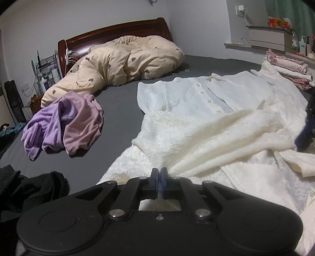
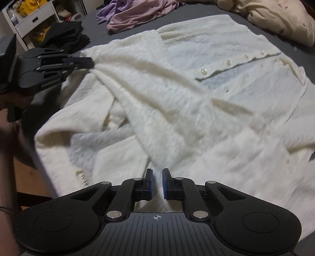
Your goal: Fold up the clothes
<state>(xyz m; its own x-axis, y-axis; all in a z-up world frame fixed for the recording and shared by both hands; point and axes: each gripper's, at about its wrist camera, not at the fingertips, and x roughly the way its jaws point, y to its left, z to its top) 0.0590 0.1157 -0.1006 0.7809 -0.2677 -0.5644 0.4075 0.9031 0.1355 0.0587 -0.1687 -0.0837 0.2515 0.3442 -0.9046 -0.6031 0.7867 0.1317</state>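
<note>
A white fluffy cardigan (image 1: 196, 122) (image 2: 226, 118) with pearl buttons (image 2: 228, 63) lies spread on the grey bed sheet (image 1: 118, 110). One sleeve crosses its front as a taut band (image 2: 137, 94). My left gripper (image 1: 159, 172) is shut on the band's end, and the right wrist view shows it (image 2: 89, 61) pinching there near the bed's left edge. My right gripper (image 2: 157, 173) is closed on the other end, with white fabric filling the narrow gap between its blue pads (image 2: 150, 181). In the left wrist view it is a dark blur (image 1: 307, 126) at the right edge.
A purple and pink clothes heap (image 1: 65, 124) (image 2: 137, 11) and a black garment (image 1: 29, 189) (image 2: 67, 33) lie beside the cardigan. A beige duvet (image 1: 122, 59) is bunched at the headboard. Folded pink clothes (image 1: 291, 67) are stacked at the far right. A white shelf unit (image 2: 33, 17) stands off the bed.
</note>
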